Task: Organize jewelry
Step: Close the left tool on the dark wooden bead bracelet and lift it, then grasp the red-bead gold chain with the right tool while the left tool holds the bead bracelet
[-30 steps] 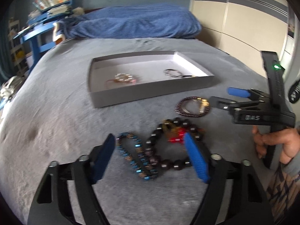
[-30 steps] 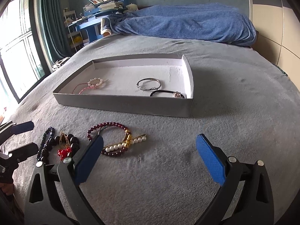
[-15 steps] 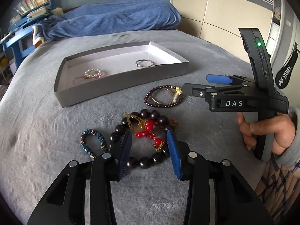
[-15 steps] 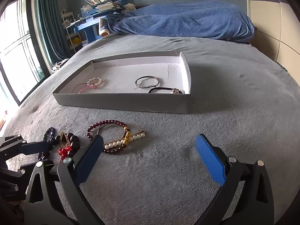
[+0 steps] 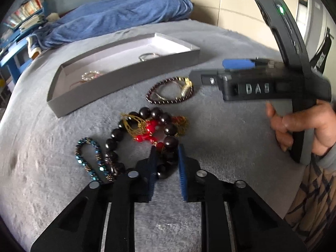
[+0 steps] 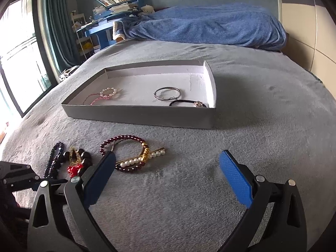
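Note:
A black bead bracelet [image 5: 166,118] with red beads and gold tassels lies on the grey bed; it also shows in the right wrist view [image 6: 83,159]. My left gripper [image 5: 167,159] is closed around its near beads. A blue-bronze bracelet [image 5: 88,157] lies to its left. A dark red bracelet with a pearl clip [image 6: 131,157] lies ahead of my right gripper [image 6: 168,168], which is open and empty above the bed. The grey tray [image 6: 138,115] holds a pearl bracelet [image 6: 107,93], a silver ring bangle [image 6: 167,93] and a black hair tie [image 6: 189,103].
A blue blanket [image 6: 210,25] lies at the head of the bed. A blue desk with books [image 6: 109,19] stands at the back left. A window [image 6: 19,56] is at the left, a wardrobe [image 5: 231,2] at the right.
My left gripper has moved forward and closed from wide open onto the near beads of the black bracelet. My right gripper has stayed open and shifted only slightly.

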A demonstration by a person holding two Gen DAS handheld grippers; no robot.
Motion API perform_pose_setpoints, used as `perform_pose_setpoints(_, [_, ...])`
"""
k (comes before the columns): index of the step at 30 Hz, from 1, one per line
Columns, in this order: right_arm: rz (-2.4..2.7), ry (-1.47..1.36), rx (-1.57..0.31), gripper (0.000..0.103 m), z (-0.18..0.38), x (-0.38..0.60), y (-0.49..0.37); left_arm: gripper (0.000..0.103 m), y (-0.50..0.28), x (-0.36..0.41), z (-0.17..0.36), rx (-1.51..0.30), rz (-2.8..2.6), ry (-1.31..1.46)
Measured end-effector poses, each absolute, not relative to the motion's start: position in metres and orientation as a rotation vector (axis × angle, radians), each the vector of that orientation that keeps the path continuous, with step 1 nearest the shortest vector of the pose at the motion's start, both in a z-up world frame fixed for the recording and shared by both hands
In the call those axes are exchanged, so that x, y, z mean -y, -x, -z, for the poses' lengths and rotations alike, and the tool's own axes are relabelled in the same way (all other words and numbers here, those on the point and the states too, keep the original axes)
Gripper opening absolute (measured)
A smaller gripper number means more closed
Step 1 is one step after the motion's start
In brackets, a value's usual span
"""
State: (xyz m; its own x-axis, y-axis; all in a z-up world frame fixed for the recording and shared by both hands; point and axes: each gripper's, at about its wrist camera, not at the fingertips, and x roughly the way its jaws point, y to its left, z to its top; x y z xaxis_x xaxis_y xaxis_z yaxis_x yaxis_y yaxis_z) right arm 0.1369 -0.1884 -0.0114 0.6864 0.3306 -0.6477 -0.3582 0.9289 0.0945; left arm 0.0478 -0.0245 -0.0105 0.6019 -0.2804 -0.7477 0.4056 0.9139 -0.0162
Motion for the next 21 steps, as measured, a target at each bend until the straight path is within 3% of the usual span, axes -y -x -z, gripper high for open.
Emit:
perform_pose_setpoints(7, [-0.496,0.098,-0.689,0.097,0.007,0.163,-0.119,0.015,-0.049,-0.013,-0.02,-0.709,0.348,-0.015])
perform_pose_setpoints(12, [-0.589,0.15,-0.707,0.081,0.009,0.137,-0.109,0.015,-0.056,-0.05,-0.029,-0.673,0.274,0.112])
perform_pose_setpoints(17, [-0.651,0.175,-0.749,0.077,0.014,0.114,-0.109,0.015,-0.058,-0.067,-0.033,-0.667,0.248,0.163])
perform_pose_setpoints(21, [-0.664,0.208,-0.8,0.067,0.021,0.101,-0.116,0.015,-0.059,-0.067,-0.033,-0.67,0.262,0.168])
